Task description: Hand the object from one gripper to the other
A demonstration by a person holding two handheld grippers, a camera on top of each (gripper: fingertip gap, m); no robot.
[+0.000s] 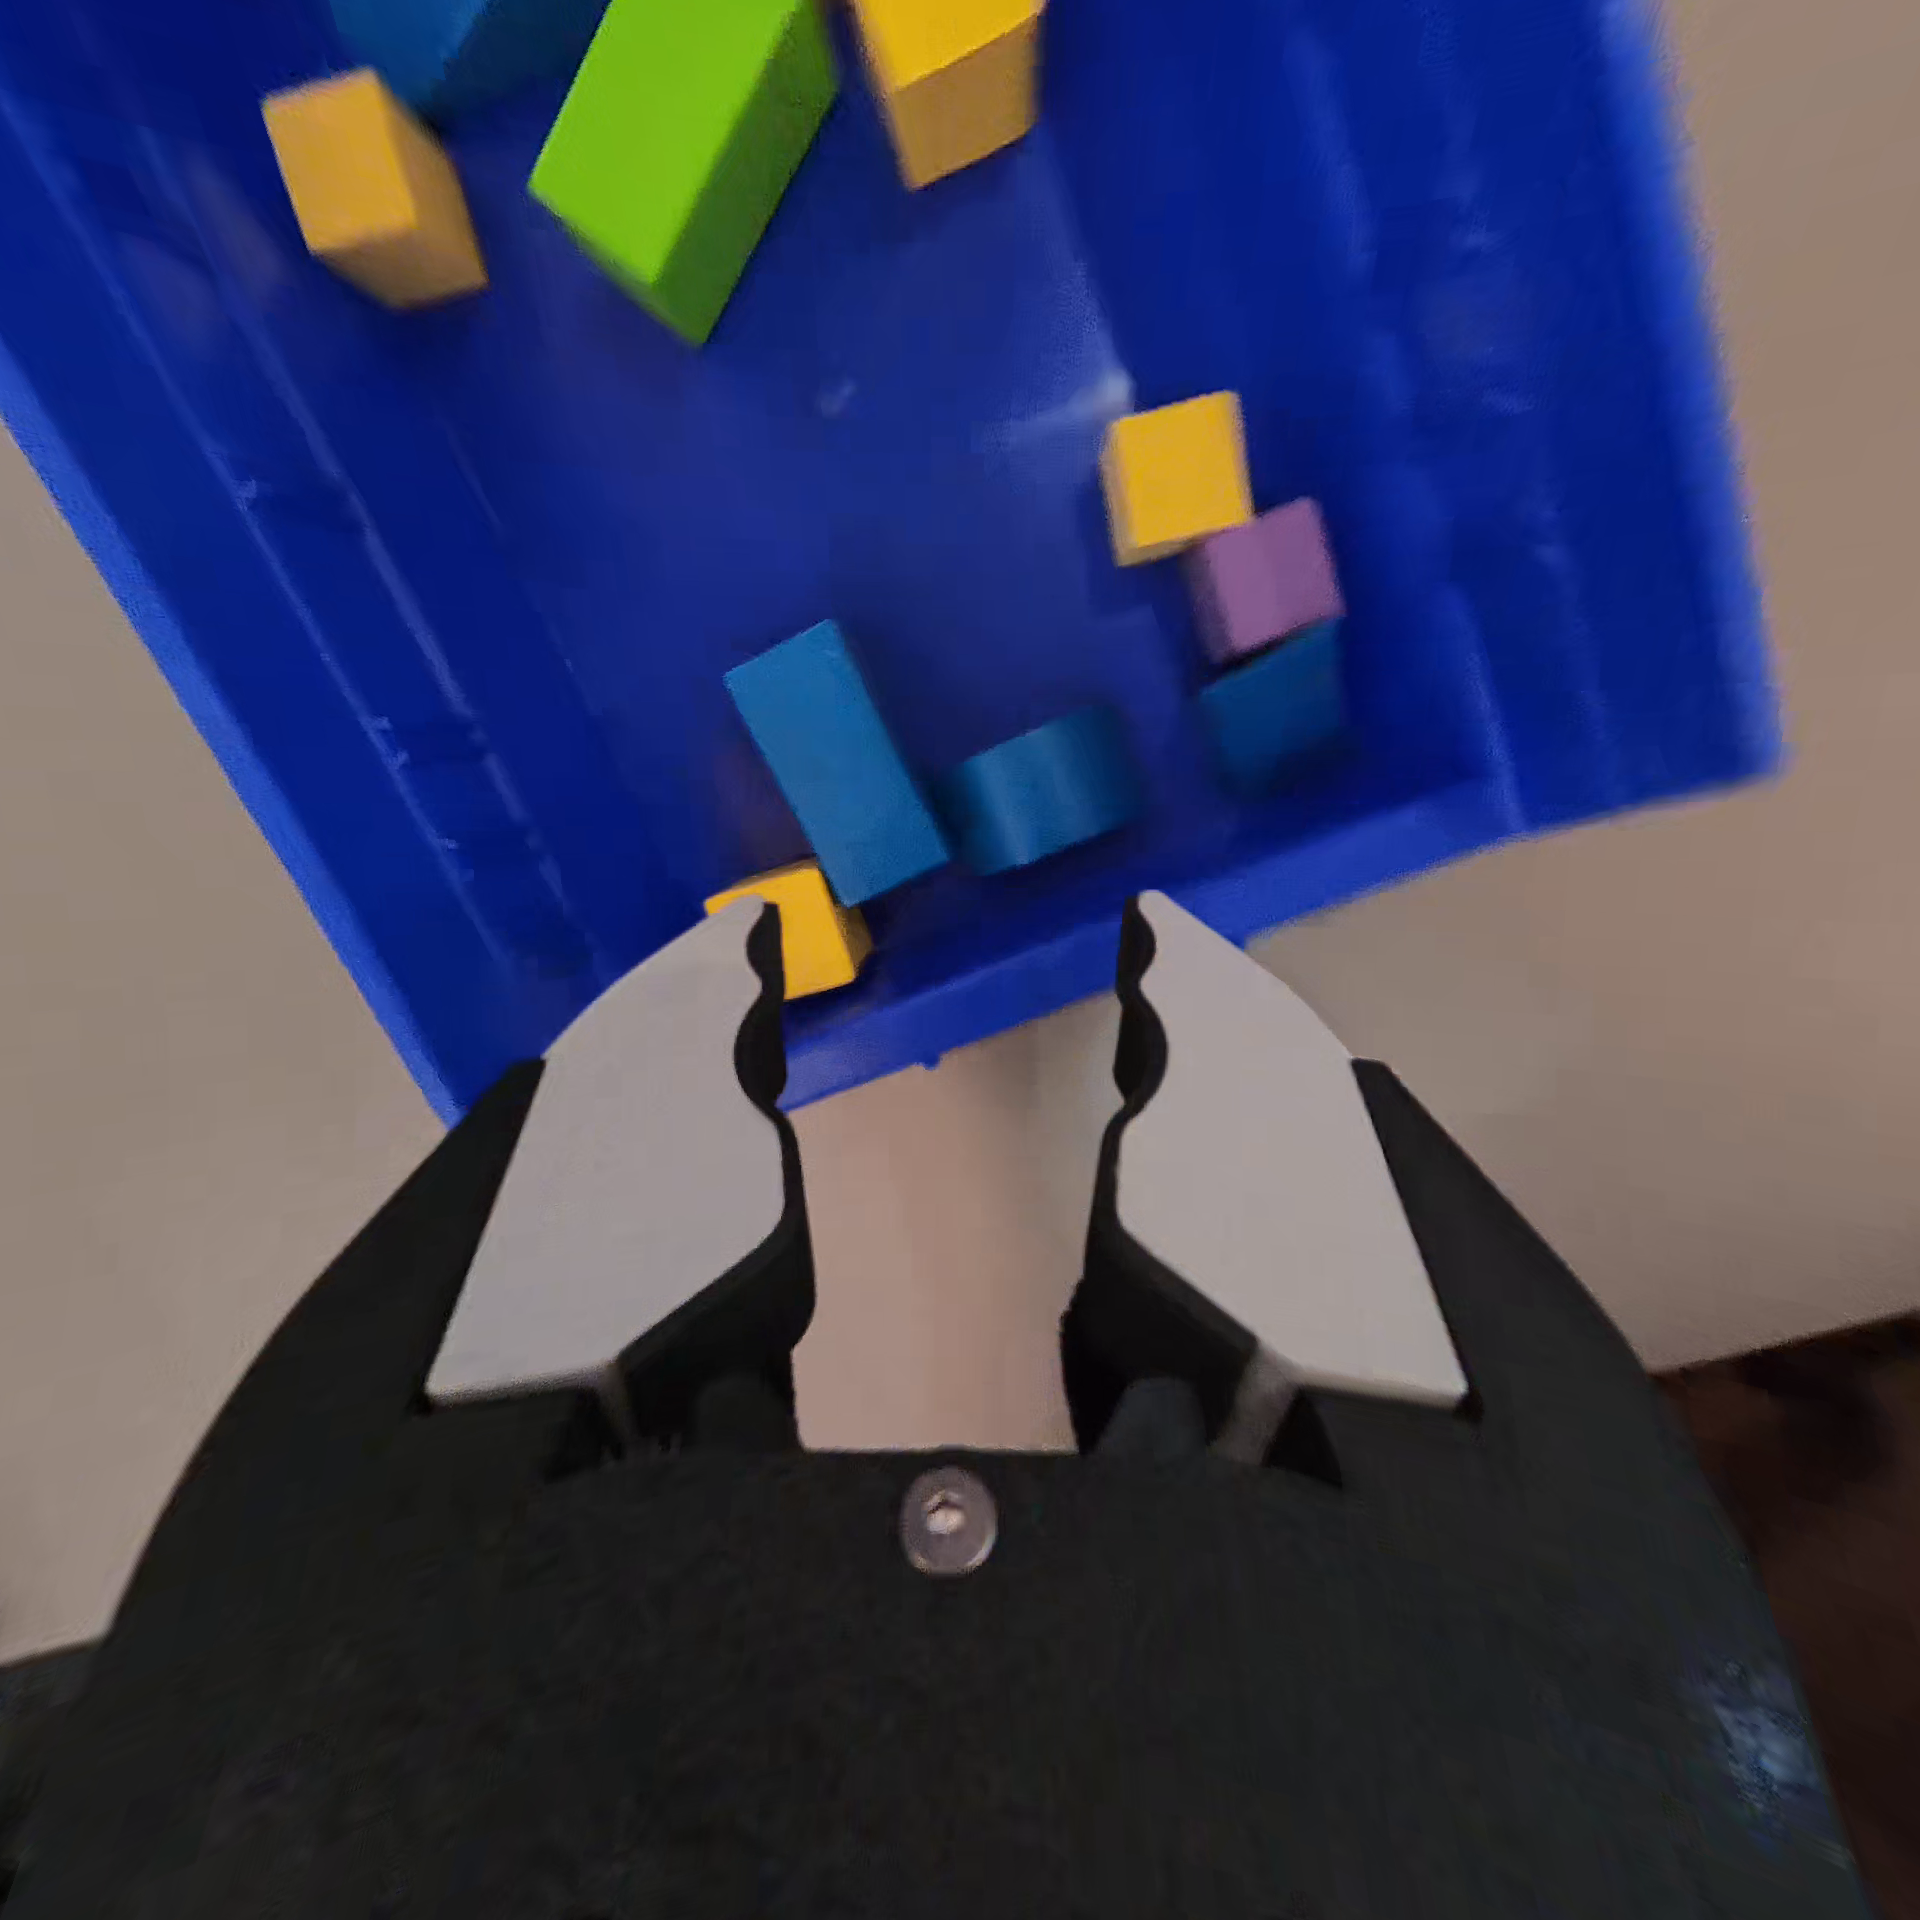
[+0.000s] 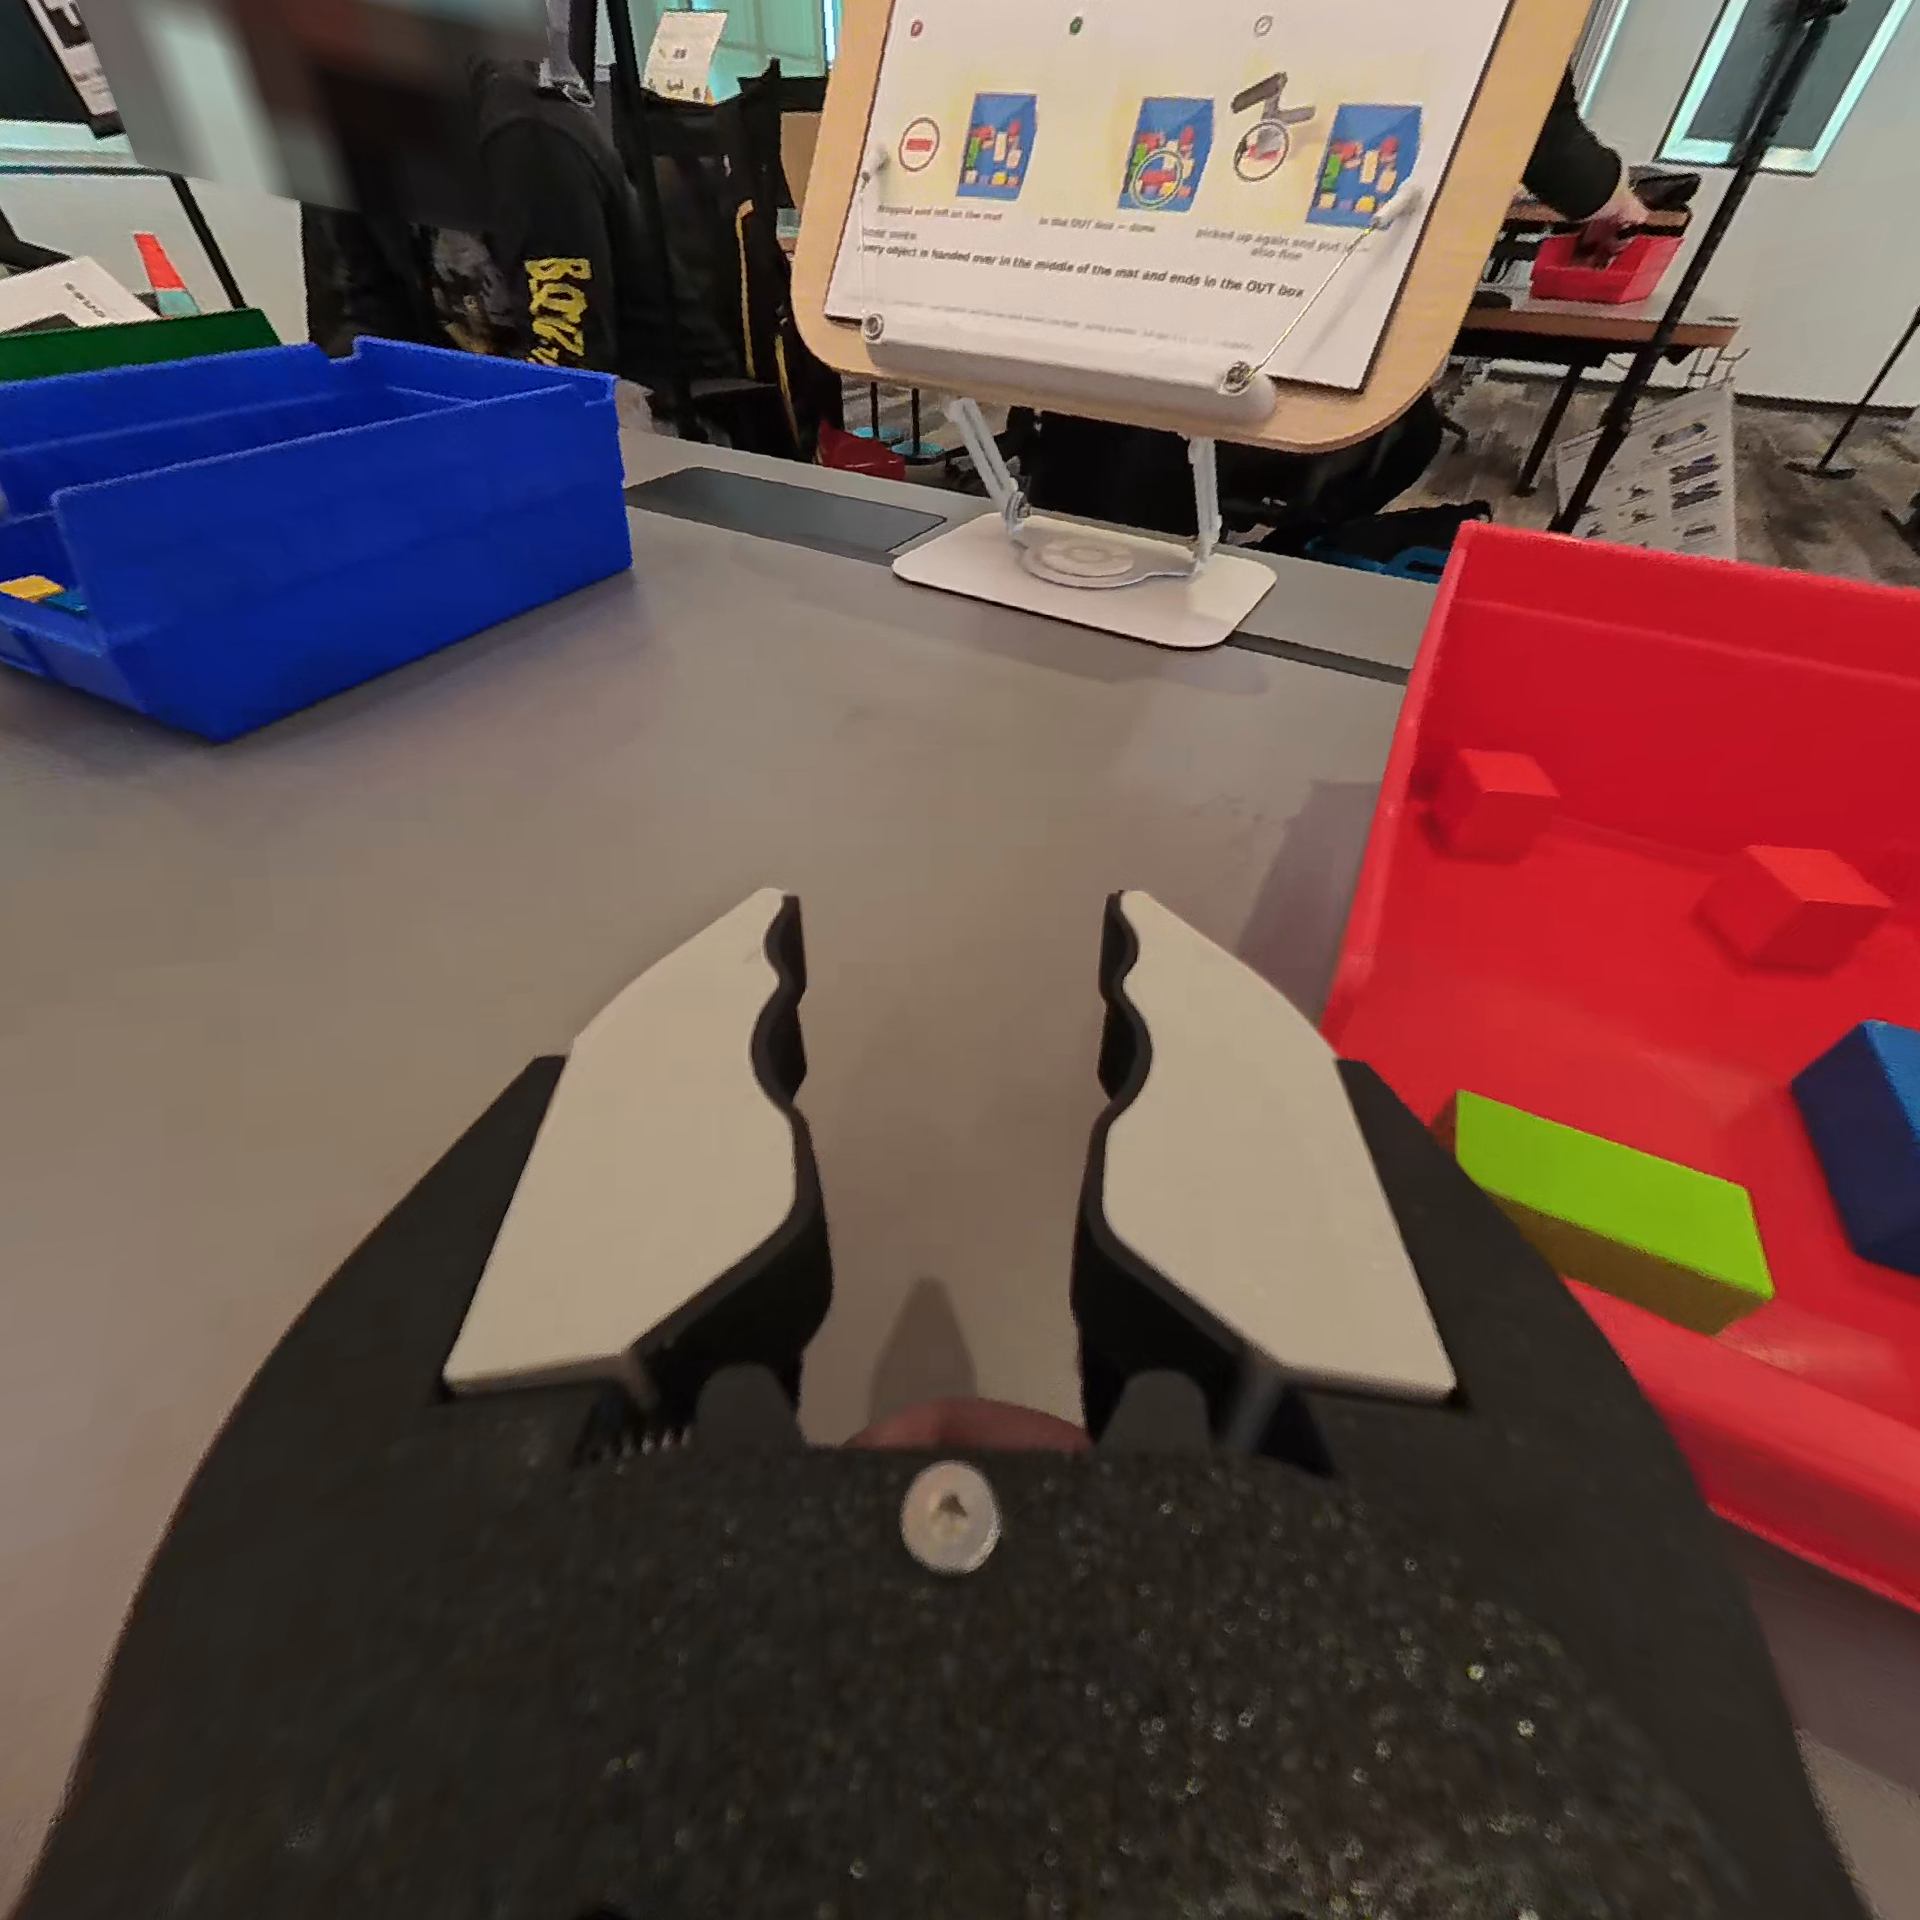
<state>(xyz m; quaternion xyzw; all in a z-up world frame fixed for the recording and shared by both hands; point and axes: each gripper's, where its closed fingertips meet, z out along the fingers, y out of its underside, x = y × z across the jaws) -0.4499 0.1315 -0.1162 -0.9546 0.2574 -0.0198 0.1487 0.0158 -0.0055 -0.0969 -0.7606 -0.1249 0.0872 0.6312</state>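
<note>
Left wrist view: the left gripper (image 1: pixel 940 914) hangs over the near rim of a blue bin (image 1: pixel 1143 966), its fingers (image 1: pixel 665 1122) spread apart with nothing between them. Motion blur softens the whole picture. Inside the bin lie wooden blocks — a small yellow cube (image 1: pixel 821 935) in the near corner, just beside the tip of the picture-left finger and partly hidden by it; a long blue block (image 1: pixel 831 764) touching that cube; a blue rounded piece (image 1: pixel 1044 790) next to it. Along the bin's wall at picture-right, a yellow cube (image 1: pixel 1174 473), a purple cube (image 1: pixel 1262 577) and a blue block (image 1: pixel 1273 707) sit in a touching row. Toward the far end lie a green block (image 1: pixel 686 156) and two more yellow blocks (image 1: pixel 369 192) (image 1: pixel 951 88). Whether the finger touches the near yellow cube cannot be told.

Right wrist view: the right gripper (image 2: pixel 951 904) is held above the grey bench (image 2: pixel 623 883), fingers (image 2: pixel 644 1143) likewise spread and holding nothing. The blue bin (image 2: pixel 332 582) stands toward the bench's far left corner; a red bin (image 2: pixel 1558 665) stands at the right edge, tilted up at its far side. It holds two red cubes (image 2: pixel 1496 800) (image 2: pixel 1792 904), a green block (image 2: pixel 1605 1195) near its front and a dark blue block (image 2: pixel 1870 1143). At the far edge a stand (image 2: pixel 1091 582) carries a printed instruction sheet (image 2: pixel 1143 156). Beyond the bench — a person in dark clothing (image 2: pixel 540 208) and other tables.
</note>
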